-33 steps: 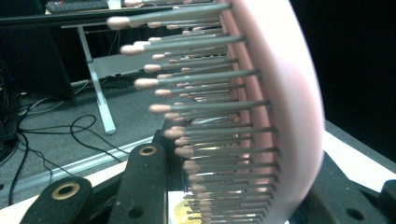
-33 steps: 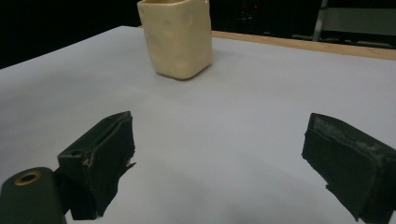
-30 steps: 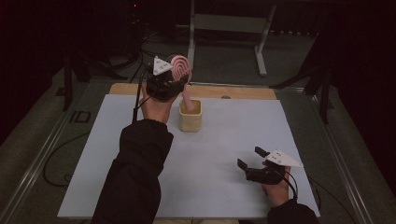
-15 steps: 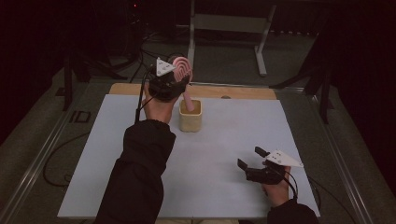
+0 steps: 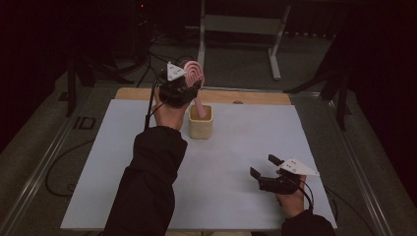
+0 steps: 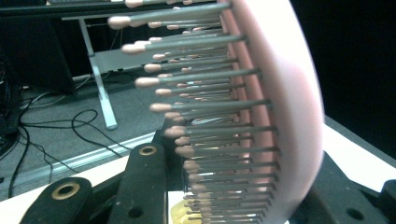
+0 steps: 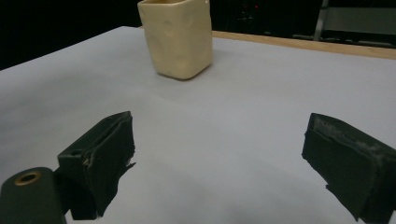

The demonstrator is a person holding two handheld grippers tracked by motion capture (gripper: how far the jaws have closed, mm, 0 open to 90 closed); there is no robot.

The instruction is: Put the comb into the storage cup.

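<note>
My left gripper point(image 5: 189, 91) is shut on a pink hairbrush point(image 5: 195, 73) over the far middle of the table. The brush stands upright, head up, and its handle reaches down into a cream cup point(image 5: 200, 127). In the left gripper view the brush point(image 6: 289, 116) and its grey, pink-tipped bristles rise between the black jaws of that gripper point(image 6: 238, 186), with the cup's rim point(image 6: 180, 214) just below. My right gripper point(image 5: 263, 167) rests low near the table's front right, open with nothing in it. The right gripper view has this gripper point(image 7: 219, 163) spread wide and the cup point(image 7: 177, 37) farther off.
A white sheet point(image 5: 236, 157) covers the table, with a wooden strip point(image 5: 255, 97) along its far edge. Cables point(image 5: 64, 162) trail on the floor at the left. A metal stand point(image 5: 236, 24) is behind the table.
The left gripper and the brush have shifted very slightly right and down toward the cup. The right gripper has stayed where it was.
</note>
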